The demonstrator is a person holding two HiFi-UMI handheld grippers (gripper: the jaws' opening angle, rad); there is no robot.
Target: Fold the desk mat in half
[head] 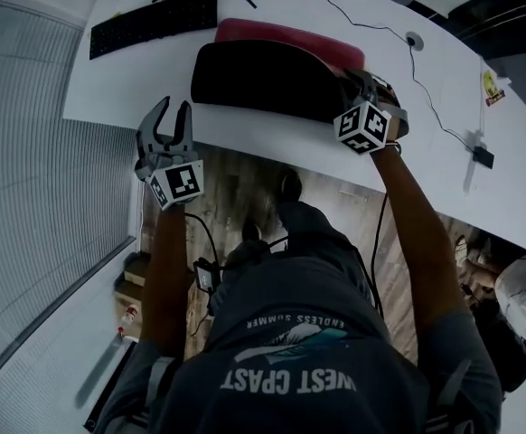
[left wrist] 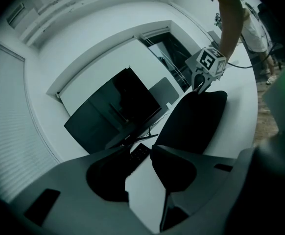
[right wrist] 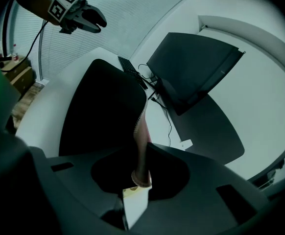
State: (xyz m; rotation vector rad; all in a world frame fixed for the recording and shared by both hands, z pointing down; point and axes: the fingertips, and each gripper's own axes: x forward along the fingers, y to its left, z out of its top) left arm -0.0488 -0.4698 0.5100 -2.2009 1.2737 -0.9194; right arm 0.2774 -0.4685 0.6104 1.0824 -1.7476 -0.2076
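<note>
The desk mat [head: 263, 78], black on top with a red underside, lies folded over on the white desk [head: 272, 138]. My right gripper [head: 364, 87] is shut on the mat's right end, and the doubled pinkish edge [right wrist: 141, 173] shows pinched between its jaws. The mat [right wrist: 103, 111] stretches away from that grip. My left gripper [head: 174, 108] hovers over the desk's front edge, left of the mat, open with nothing between its fingers. In the left gripper view only white desk shows in the gap of the left gripper [left wrist: 143, 185], with the mat [left wrist: 191, 121] beyond and the right gripper [left wrist: 201, 82] at its far end.
A black keyboard [head: 153, 23] lies at the back left of the desk, and a dark monitor [left wrist: 113, 111] stands behind it. A cable [head: 430, 98] runs across the desk's right part to a small black device [head: 483, 156]. A vertical blind [head: 37, 152] covers the left side.
</note>
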